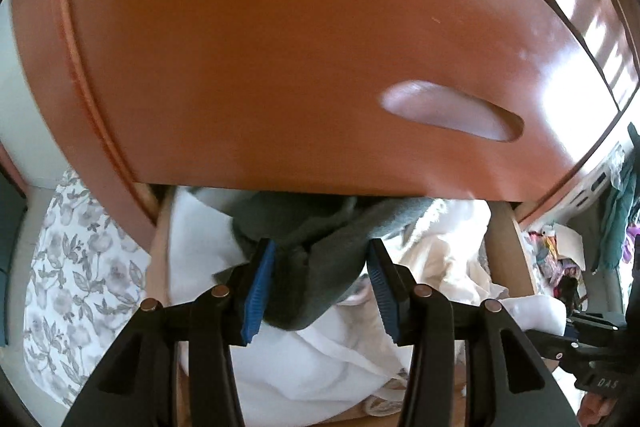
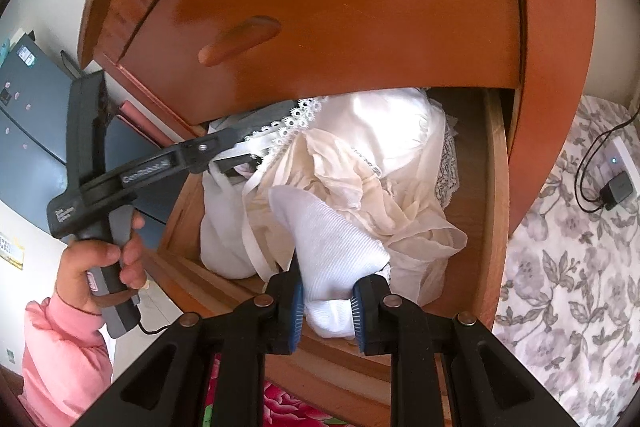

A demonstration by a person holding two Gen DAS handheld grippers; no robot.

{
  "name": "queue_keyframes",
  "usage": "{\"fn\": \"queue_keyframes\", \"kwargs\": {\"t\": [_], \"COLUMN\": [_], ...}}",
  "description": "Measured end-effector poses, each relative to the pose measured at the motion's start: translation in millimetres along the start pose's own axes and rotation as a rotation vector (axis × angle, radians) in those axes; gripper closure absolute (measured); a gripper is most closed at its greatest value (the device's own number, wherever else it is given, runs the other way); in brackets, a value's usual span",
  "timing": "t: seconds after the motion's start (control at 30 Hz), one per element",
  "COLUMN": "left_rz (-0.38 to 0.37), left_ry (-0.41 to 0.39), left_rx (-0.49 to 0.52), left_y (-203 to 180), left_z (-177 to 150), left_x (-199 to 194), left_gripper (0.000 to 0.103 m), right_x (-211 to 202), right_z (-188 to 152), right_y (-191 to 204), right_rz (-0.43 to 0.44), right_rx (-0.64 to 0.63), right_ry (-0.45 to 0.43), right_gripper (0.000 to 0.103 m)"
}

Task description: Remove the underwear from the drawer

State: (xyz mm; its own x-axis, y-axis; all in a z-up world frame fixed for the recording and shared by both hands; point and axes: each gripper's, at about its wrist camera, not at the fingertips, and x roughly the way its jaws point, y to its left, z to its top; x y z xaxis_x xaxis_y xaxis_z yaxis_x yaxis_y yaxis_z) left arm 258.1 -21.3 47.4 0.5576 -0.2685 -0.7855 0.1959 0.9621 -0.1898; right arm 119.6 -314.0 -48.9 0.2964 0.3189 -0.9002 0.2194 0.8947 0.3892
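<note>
The drawer point(image 2: 494, 187) of the brown wooden chest stands pulled out, and it is full of soft clothes, mostly white and cream, with one grey piece at the far side under the closed drawer front point(image 1: 280, 67) above. The right hand-held gripper point(image 2: 326, 307) is clamped on a white ribbed underwear point(image 2: 332, 243) near the front edge of the drawer; the blue pads point(image 2: 297, 307) press the cloth from both sides, and the piece rises from the jaws in a fold over the cream garment point(image 2: 380, 187) behind it. Part of this white piece hangs below the jaws, over the front board of the drawer. The left hand-held gripper point(image 1: 320, 287) reaches into the far left part of the drawer with its jaws apart. A grey underwear point(image 1: 312, 227) lies between its two blue pads point(image 1: 260, 287); the left pad looks to be touching the cloth, but the right pad stands a little away from it, so the piece is not gripped. In the right wrist view the person's hand point(image 2: 100, 267), in a pink sleeve point(image 2: 60, 355), holds the handle of this left tool. A lace trim point(image 2: 296, 119) shows on a white garment just beside the left tool's tip. A floral cloth point(image 2: 568, 287) lies to the right of the chest, with a black charger point(image 2: 618, 191) on it.
</note>
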Motion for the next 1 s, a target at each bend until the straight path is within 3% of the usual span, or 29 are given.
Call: {"fn": "queue_keyframes", "kwargs": {"t": [0.2, 0.53, 0.8, 0.93, 1.0], "left_rz": [-0.011, -0.009, 0.113, 0.215, 0.218], "left_ry": [0.013, 0.021, 0.058, 0.101, 0.110], "left_rx": [-0.011, 0.098, 0.174, 0.279, 0.311], "left_y": [16, 16, 25, 17, 15], "left_z": [-3, -24, -31, -27, -27], "left_x": [-3, -16, -8, 3, 1], "left_gripper": [0.055, 0.055, 0.055, 0.055, 0.055], "right_x": [2, 2, 5, 5, 5], "right_z": [0, 0, 0, 0, 0], "right_y": [1, 0, -1, 1, 0], "right_rz": [0.001, 0.004, 0.009, 0.005, 0.003], "right_rx": [0.001, 0.001, 0.015, 0.005, 0.005], "right_ry": [0.001, 0.004, 0.006, 0.011, 0.012], "right_gripper": [0.082, 0.082, 0.082, 0.082, 0.082]}}
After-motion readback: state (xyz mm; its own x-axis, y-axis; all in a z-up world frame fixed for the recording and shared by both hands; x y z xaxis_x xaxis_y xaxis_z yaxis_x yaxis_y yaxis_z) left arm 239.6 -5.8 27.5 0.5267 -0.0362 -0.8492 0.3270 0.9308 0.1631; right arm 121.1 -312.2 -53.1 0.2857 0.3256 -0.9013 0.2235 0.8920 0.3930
